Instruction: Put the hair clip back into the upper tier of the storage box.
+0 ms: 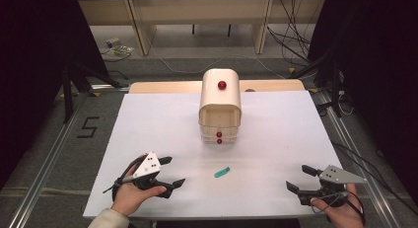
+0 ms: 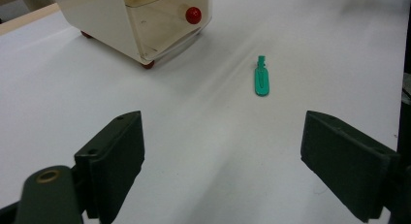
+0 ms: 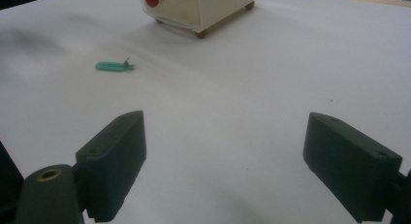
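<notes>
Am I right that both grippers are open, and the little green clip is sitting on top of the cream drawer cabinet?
Not quite. Both the left gripper and the right gripper are open, but the green clip lies flat on the white table, in front of the cream drawer cabinet and apart from it. The high view shows this.
</notes>
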Tool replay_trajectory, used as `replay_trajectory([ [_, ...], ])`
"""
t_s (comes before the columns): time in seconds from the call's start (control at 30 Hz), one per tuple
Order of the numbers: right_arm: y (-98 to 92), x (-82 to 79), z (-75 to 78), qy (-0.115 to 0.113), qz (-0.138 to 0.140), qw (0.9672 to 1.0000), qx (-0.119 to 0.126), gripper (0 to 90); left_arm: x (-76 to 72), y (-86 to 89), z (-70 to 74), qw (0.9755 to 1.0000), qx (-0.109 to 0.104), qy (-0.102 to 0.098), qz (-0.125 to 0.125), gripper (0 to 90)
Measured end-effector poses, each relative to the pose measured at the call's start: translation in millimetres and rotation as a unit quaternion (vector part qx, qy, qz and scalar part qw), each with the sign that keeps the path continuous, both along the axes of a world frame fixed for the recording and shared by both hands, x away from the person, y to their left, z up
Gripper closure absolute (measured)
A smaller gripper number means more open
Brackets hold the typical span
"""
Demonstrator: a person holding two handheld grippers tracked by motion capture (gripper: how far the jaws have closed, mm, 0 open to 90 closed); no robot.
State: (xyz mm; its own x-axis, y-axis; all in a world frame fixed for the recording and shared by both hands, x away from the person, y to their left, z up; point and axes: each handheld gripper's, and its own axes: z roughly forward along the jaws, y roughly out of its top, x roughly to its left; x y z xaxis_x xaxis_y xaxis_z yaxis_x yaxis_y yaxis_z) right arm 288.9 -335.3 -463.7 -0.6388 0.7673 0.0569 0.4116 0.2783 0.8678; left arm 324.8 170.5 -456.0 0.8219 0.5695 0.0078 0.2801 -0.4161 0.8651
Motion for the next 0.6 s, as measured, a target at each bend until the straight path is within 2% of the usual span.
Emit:
replay_trajectory([
  [0.37, 3.9, 1.1, -1.5, 0.005, 0.002, 1.0000, -0.001, 16.4, 4.9, -20.2, -2.4, 0.9999, 0.003, 0.008, -0.009, 20.4],
  [0.6, 4.8, 1.9, -2.1, 0.008, 0.003, 1.0000, -0.001, 16.4, 10.5, -35.4, -7.2, 0.9995, 0.017, 0.020, -0.016, 25.1],
])
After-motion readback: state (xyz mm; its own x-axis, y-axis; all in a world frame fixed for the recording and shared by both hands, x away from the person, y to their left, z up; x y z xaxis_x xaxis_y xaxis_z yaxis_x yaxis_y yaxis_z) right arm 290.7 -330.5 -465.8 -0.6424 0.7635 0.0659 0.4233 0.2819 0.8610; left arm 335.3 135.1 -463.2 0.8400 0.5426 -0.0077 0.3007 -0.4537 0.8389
